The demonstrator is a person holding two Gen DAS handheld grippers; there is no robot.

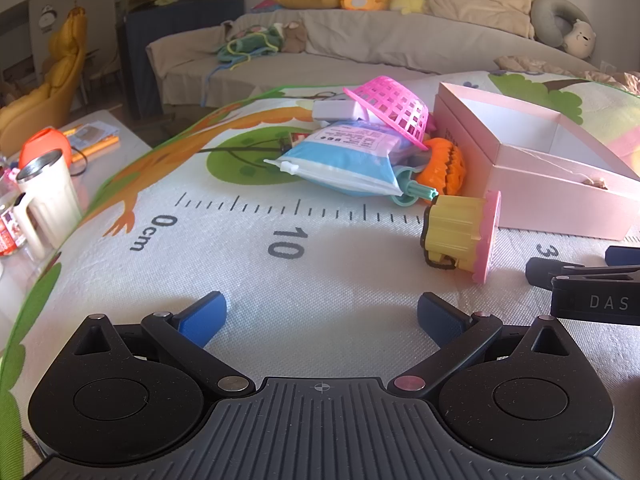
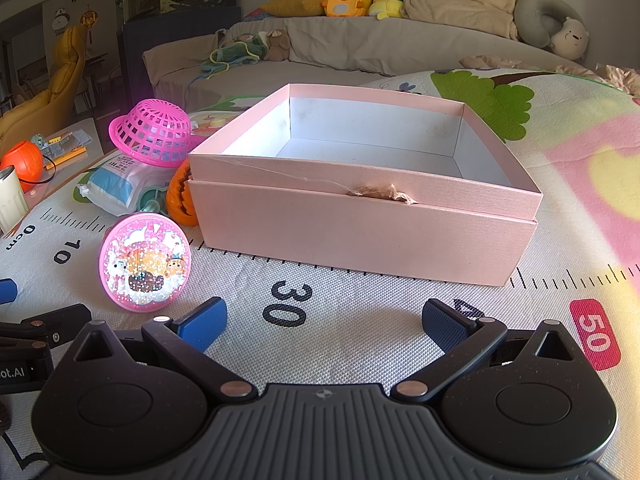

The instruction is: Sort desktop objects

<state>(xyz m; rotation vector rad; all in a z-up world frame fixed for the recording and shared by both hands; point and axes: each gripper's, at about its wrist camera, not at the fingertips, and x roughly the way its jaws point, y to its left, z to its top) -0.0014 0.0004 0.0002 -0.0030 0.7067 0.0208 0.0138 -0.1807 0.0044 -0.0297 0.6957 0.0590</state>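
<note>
Nearest thing: left hand-held gripper is hovering low over the mat, blue pads spread wide, pinching nothing.
Other side: right hand-held gripper is likewise gaping and holding nothing, facing the pink box.
Surface: woven play mat with a printed ruler is carrying everything; whether a tabletop lies beneath it cannot be told.
Key relation: toy cup is lying on its side ahead and to the right of the left hand-held gripper, ahead and to the left of the right one; its pink glitter face is turning toward the right side, so its long axis is running roughly across the mat, left to right.
Nearer hand: judging by both views, it is sitting between the two, perhaps slightly nearer the right.
Pile: pink lattice basket is resting upside down on a soft blue-and-white pouch, with a ribbed orange pumpkin toy touching the box.
Materials: box is stiff matte cardboard, open and looking empty; cup is ribbed yellow plastic with a scalloped pink rim.
Likely step: nothing appears sorted yet.
</note>
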